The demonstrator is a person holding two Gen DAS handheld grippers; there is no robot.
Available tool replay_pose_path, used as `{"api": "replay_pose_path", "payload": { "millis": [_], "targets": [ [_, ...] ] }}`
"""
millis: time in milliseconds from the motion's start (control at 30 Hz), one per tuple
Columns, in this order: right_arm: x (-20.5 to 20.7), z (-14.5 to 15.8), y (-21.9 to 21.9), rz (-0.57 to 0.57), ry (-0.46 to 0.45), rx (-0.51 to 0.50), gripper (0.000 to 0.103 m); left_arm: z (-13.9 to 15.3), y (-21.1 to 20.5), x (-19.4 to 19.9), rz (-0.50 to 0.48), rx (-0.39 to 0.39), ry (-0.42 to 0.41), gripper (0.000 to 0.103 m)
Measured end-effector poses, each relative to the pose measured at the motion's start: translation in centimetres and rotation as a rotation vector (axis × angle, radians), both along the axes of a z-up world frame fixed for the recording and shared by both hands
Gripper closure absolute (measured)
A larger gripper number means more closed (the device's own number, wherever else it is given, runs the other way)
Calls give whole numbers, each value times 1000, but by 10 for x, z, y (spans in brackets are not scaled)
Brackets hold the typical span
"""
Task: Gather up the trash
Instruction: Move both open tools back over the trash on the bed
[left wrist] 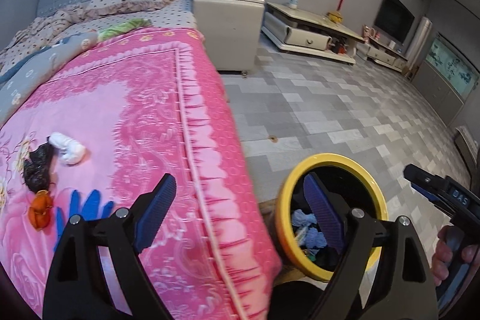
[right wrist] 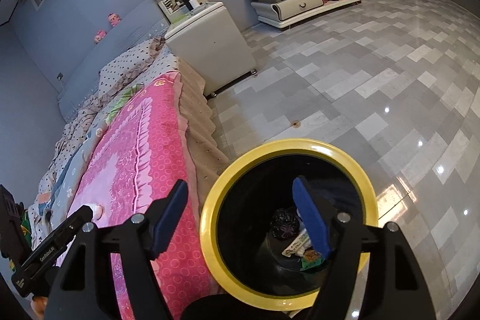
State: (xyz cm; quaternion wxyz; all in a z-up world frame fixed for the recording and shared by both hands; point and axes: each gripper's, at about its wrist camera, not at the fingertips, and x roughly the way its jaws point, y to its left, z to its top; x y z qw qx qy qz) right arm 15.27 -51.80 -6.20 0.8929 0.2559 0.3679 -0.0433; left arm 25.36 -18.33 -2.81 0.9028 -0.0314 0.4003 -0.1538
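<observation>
The left gripper point(left wrist: 240, 212) is wide open and holds nothing; one finger is over the pink blanket point(left wrist: 144, 116), the other over the mouth of the bin point(left wrist: 285, 230). The right gripper point(right wrist: 243, 218) is also wide open and empty, with its right finger over the bin point(right wrist: 210, 218) opening.

The bin has a yellow rim and a black inside. It stands on the floor point(right wrist: 360, 80) just beside the bed, at about 5 o'clock in the left wrist view. Inside it lie a black crumpled bag point(right wrist: 285, 222), a wrapper point(right wrist: 295, 245) and blue scraps point(left wrist: 303, 219).

On the blanket, at about 8 o'clock in the left view, some trash is not yet collected: a white wad point(left wrist: 67, 147), touching a black bag point(left wrist: 37, 170), an orange piece point(left wrist: 40, 209) just below it, and a blue glove point(left wrist: 82, 206) near the left finger.
</observation>
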Motion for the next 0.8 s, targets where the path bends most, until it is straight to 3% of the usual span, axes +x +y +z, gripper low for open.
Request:
{"api": "replay_pose_path", "payload": {
  "millis": [300, 567, 800],
  "targets": [
    [10, 23, 65, 166, -53, -24, 29, 8, 92, 6, 145, 1, -11, 20],
    [20, 32, 138, 415, -84, 13, 28, 18, 171, 8, 269, 4, -22, 20],
    [22, 31, 199, 565, -65, -5, 28, 18, 221, 14, 338, 44, -22, 19]
  ]
}}
